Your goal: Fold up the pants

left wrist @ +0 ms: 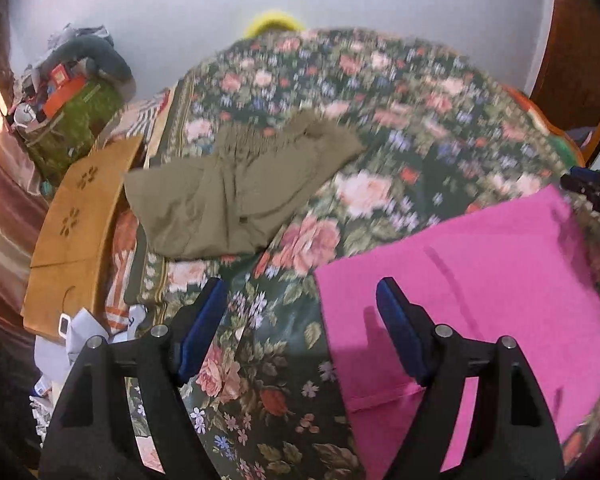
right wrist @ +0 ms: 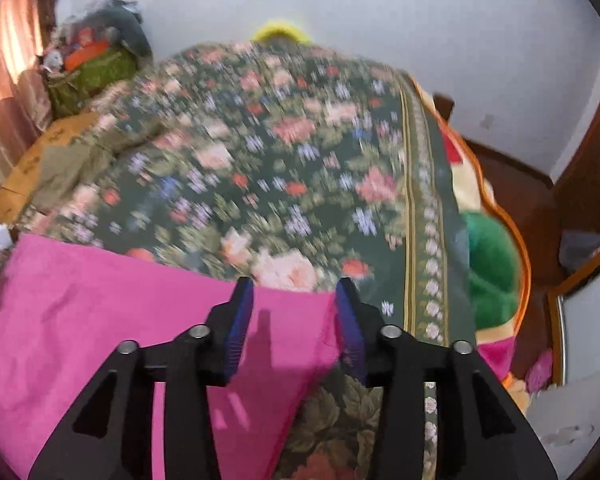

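The bed (left wrist: 400, 120), under its floral cover, carries everything. The pink pants (left wrist: 480, 272) lie flat at its near edge, already folded into a rectangle; an olive garment (left wrist: 236, 192) lies well apart, farther back. Both tongs are open and empty — left tongs (left wrist: 304, 312) wide, right tongs (right wrist: 296, 316) above the pink corner. Best to smooth the fold's edges square before lifting away — no dragging.
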`<state>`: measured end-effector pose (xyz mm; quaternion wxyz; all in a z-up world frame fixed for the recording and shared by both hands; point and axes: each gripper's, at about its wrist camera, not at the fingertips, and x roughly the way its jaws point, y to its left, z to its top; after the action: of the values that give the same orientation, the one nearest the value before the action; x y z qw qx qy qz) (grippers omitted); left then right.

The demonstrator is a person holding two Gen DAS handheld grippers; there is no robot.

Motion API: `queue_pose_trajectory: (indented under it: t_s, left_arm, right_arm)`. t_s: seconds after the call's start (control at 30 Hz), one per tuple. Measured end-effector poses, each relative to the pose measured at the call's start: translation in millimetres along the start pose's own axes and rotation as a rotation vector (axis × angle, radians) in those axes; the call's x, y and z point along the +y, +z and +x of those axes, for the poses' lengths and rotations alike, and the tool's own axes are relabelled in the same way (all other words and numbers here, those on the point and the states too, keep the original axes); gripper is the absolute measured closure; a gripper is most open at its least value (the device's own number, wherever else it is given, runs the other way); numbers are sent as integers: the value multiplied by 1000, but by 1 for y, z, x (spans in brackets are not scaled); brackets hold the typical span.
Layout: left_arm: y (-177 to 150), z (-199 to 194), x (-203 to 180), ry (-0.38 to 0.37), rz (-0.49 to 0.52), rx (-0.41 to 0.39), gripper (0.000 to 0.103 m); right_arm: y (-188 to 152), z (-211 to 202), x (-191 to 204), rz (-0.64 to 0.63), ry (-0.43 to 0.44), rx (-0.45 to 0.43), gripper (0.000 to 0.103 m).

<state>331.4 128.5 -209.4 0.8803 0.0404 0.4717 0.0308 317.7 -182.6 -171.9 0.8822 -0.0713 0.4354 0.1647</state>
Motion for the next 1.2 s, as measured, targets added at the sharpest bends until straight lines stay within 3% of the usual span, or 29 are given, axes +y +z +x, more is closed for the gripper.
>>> queue_pose_trajectory:
  t_s: [0.1, 0.3, 0.37, 0.47, 0.67, 0.87, 0.97, 1.2]
  left_arm:
    - [10, -12, -3, -25, -10, -20, 25]
    - [20, -9, -13, -69, -13, 4, 23]
    - [18, -3, -17, -90, -11, 30, 23]
    - [12, 9, -26, -116, 5, 73, 23]
    - [-1, 36, -40, -156, 43, 164, 23]
    - [-14, 54, -48, -170, 75, 224, 21]
    - [-19, 53, -47, -165, 72, 215, 16]
    - [-30, 41, -41, -171, 39, 211, 16]
  right_arm:
    - [7, -15, 10, 12, 63, -36, 50]
    - [17, -18, 43, -2, 193, -27, 46]
    - [17, -11, 58, -20, 219, -4, 35]
    - [13, 0, 76, -44, 257, 33, 34]
    - [2, 33, 103, -34, 380, 198, 34]
    - [-18, 59, 122, -73, 397, 348, 33]
    - [-27, 56, 125, -109, 381, 343, 20]
    - [-44, 36, 117, -103, 382, 345, 19]
